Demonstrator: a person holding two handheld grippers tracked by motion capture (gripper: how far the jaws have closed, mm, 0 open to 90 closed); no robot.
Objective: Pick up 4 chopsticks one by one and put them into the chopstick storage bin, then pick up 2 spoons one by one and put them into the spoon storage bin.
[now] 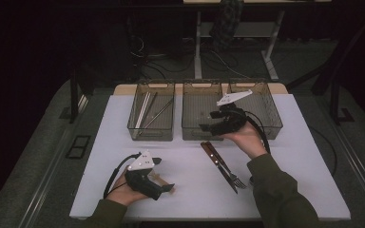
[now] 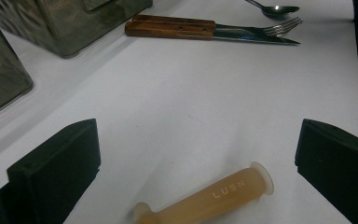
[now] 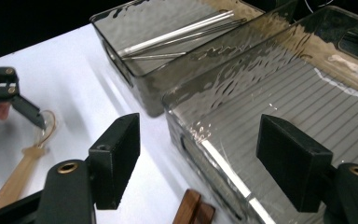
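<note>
High view shows the left gripper (image 1: 164, 186), jaws spread wide, straddling the translucent tan silicone handle (image 2: 205, 200) flat on the white table (image 1: 185, 190); close squarely across it (centred). The right gripper (image 1: 208, 127) hovers open, holding nothing, at the middle smoked-plastic bin (image 1: 200, 133).

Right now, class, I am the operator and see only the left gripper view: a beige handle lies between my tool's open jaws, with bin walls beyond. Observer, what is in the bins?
Observer: The left bin holds thin metal rods.
Operator: And the one beside it?
Observer: The middle bin shows a bare ribbed floor.
Operator: Where is the other tool?
Observer: The right tool hovers at that bin's front wall, jaws open, nothing between them.
Operator: My handle is cut off below.
Observer: The beige handle ends in a clear loop.
</note>
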